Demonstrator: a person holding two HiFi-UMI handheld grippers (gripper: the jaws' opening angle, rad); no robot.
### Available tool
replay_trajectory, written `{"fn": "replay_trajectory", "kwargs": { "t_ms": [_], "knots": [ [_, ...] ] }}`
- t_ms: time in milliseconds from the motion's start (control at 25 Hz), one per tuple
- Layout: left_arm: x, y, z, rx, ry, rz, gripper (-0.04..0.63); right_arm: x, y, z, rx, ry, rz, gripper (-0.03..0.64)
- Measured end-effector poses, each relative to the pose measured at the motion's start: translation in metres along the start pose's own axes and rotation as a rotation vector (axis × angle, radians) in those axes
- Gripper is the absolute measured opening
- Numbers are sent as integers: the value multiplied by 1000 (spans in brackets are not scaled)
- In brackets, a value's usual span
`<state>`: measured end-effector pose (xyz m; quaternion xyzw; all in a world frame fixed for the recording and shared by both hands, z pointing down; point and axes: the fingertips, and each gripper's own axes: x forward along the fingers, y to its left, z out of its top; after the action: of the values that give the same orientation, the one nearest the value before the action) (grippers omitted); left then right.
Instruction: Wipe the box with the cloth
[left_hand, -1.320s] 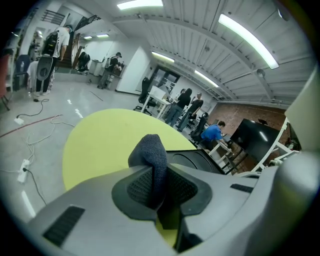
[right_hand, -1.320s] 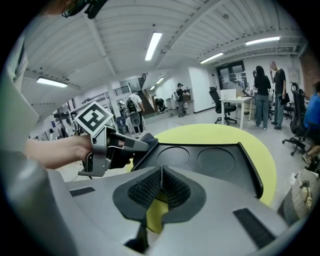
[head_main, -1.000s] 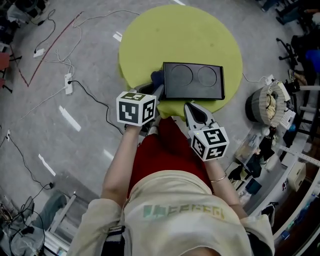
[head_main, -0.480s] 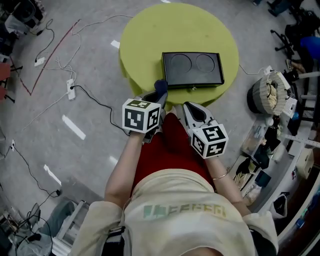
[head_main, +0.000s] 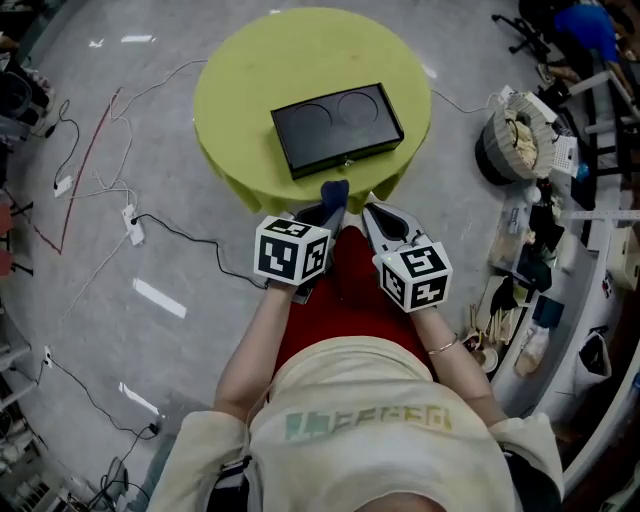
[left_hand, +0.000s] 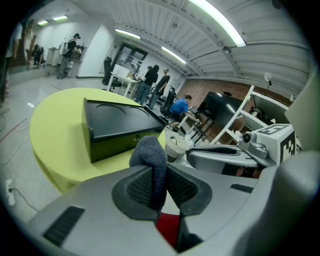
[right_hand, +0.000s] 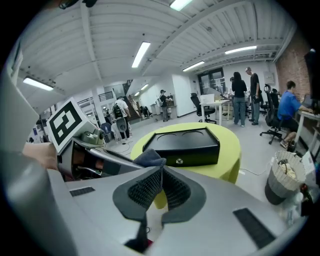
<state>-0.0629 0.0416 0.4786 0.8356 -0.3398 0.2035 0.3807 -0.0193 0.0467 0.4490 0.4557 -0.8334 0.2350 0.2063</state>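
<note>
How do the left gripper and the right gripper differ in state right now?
The left gripper's jaws are shut on the dark blue cloth, which bulges out past their tips; the right gripper's jaws meet at the tips with nothing between them. In the head view the left gripper is nearer the box's left end, the right gripper nearer its right end. Both point toward the black box on the yellow table, and neither touches it.

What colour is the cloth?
Dark blue-grey. The cloth shows best in the left gripper view.
</note>
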Motion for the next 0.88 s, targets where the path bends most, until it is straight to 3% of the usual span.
{"fn": "replay_trajectory", "kwargs": {
  "t_ms": [320,560,720,880],
  "knots": [
    [93,-65,45,159,99,-118,64,-29,-103,-10,117,-19,-143,38],
    [172,-101,109,215,111,-174,64,-29,-195,-3,191,-17,-200,38],
    [217,-106,161,221,89,-164,64,-14,-247,16,201,-18,-187,38],
    [251,-93,211,213,51,-100,64,4,-287,40,193,-20,-153,38]
  ]
}}
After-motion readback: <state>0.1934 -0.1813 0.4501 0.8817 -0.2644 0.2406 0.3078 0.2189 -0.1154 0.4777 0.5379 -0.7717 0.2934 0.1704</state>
